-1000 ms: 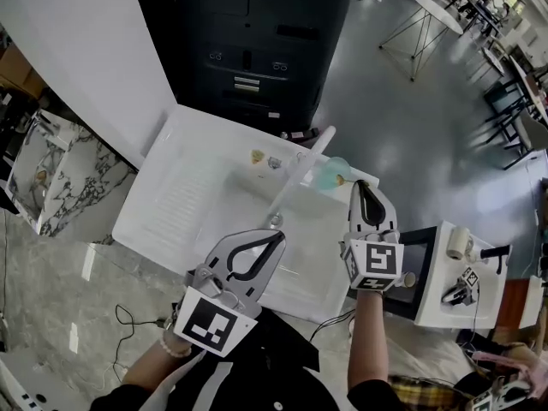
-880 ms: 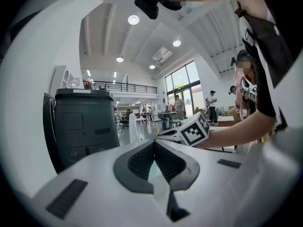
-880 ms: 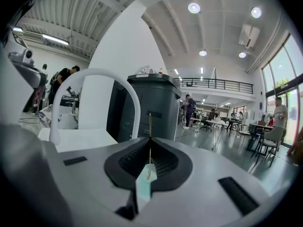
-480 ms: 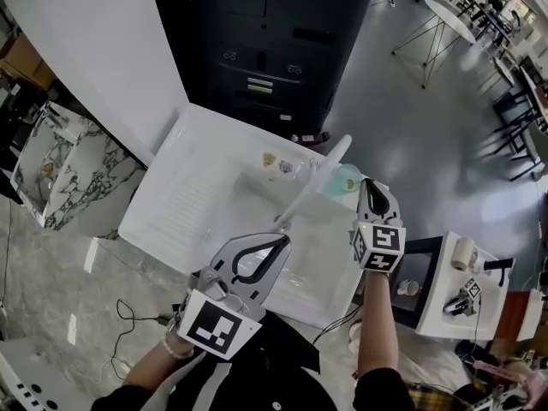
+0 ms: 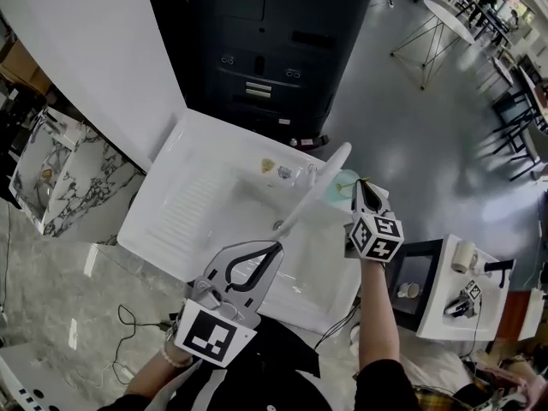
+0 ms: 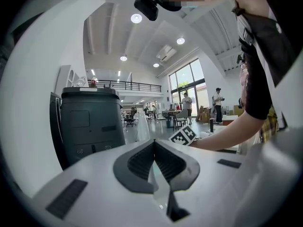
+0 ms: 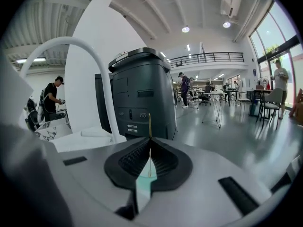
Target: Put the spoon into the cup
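A pale green cup (image 5: 339, 181) stands at the sink's far right corner, beside the faucet's base. My right gripper (image 5: 360, 184) hangs just above the cup's near rim, shut on a thin golden spoon handle (image 7: 149, 124) that sticks up from between its pads (image 7: 150, 138). The cup's green (image 7: 143, 186) shows through the gap below those pads. The spoon's bowl is hidden. My left gripper (image 5: 276, 247) is over the sink's near edge, its jaws shut (image 6: 154, 143) on nothing.
The white sink (image 5: 197, 139) has a ribbed drainboard (image 5: 180, 208) at left and a white arched faucet (image 5: 312, 187). Two small objects (image 5: 274, 168) lie on its back rim. A dark cabinet (image 5: 257, 41) stands behind. A white side table (image 5: 454, 285) stands at right.
My right gripper has sunk toward the cup and rolled a little, still with the spoon. The left gripper has hardly moved.
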{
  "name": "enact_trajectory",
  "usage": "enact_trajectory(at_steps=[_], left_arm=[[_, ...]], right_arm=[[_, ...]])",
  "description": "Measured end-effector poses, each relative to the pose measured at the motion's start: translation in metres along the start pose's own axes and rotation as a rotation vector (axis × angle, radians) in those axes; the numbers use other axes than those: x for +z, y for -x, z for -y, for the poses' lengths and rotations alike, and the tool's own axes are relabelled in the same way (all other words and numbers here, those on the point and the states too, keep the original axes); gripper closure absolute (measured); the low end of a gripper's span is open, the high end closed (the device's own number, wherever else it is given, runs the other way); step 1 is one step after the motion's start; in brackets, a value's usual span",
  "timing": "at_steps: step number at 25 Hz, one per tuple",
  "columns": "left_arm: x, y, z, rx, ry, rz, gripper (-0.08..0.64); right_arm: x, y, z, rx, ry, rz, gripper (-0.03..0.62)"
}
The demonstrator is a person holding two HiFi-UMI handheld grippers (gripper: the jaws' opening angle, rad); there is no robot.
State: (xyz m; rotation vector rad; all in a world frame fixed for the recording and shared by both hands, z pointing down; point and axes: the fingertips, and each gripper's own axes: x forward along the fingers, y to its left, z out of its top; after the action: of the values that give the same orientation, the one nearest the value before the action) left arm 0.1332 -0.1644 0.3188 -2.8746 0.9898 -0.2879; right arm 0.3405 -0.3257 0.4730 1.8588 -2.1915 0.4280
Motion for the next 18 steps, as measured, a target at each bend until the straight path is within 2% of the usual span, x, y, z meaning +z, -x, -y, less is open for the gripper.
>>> enact_trajectory(at_steps=[9, 18], left_arm=[[0.000, -0.004, -0.002, -0.008, -0.002, -0.009, 0.563], [-0.001, -0.008, -0.005, 0.000, 0.000, 0.001, 0.563]], right_arm=[[-0.009, -0.009, 0.011, 0.005, -0.024, -0.021, 0.583], [-0.015, -0.014, 0.024, -0.052, 0.047, -0.070, 0.572]])
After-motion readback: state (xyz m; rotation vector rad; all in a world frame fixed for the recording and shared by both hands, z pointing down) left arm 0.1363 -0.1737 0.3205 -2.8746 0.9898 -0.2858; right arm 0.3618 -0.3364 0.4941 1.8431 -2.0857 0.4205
